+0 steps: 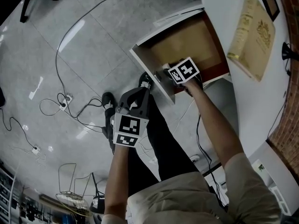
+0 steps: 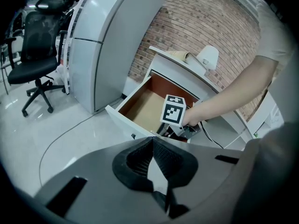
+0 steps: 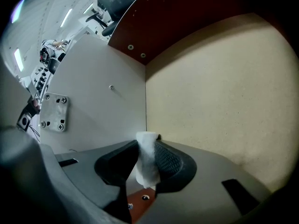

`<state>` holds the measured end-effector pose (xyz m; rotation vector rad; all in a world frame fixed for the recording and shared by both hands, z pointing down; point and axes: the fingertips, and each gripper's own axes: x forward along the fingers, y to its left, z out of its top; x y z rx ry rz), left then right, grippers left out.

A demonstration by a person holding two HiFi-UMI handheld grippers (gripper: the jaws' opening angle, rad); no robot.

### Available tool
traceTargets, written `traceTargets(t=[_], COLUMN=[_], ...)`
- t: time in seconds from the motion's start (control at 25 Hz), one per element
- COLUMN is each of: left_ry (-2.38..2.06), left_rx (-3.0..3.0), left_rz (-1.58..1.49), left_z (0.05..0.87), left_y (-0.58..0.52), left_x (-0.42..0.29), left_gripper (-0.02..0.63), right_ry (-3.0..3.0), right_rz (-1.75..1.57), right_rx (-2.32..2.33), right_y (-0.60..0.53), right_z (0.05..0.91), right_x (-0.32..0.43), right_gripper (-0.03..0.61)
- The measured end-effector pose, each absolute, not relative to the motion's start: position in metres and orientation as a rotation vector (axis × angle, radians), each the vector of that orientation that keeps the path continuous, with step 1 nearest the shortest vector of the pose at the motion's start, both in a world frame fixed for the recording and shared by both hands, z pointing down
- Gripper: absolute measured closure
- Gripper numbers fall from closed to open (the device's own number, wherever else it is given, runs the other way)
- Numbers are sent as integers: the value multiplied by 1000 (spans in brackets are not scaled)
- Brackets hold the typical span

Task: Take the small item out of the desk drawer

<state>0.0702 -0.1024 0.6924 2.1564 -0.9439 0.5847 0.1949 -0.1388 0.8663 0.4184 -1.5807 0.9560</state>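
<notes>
The desk drawer stands pulled out, its beige floor mostly bare. My right gripper reaches steeply down into the drawer's near left corner, under its marker cube. In the right gripper view the gripper is shut on a small white roll, upright between the ribbed pads, beside the drawer's white side wall. My left gripper hangs outside the drawer over the floor. Its jaws meet at the tips with nothing in them, pointing toward the drawer.
A large book and a small dark frame lie on the white desk top. Cables trail over the tiled floor. A black office chair and a white cabinet stand left of the desk, by a brick wall.
</notes>
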Motion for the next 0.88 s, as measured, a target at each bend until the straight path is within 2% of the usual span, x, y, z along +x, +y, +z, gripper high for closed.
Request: traceTargets(t=[0.88], left_ry=[-823], left_rx=[2263], left_rz=[623], left_z=[675], left_y=[-84], left_x=[71], left_gripper=[598], right_ry=[-1578], right_rz=[881], right_rx=[519], right_y=[-139], right_z=[856], right_x=[193], right_gripper=[442])
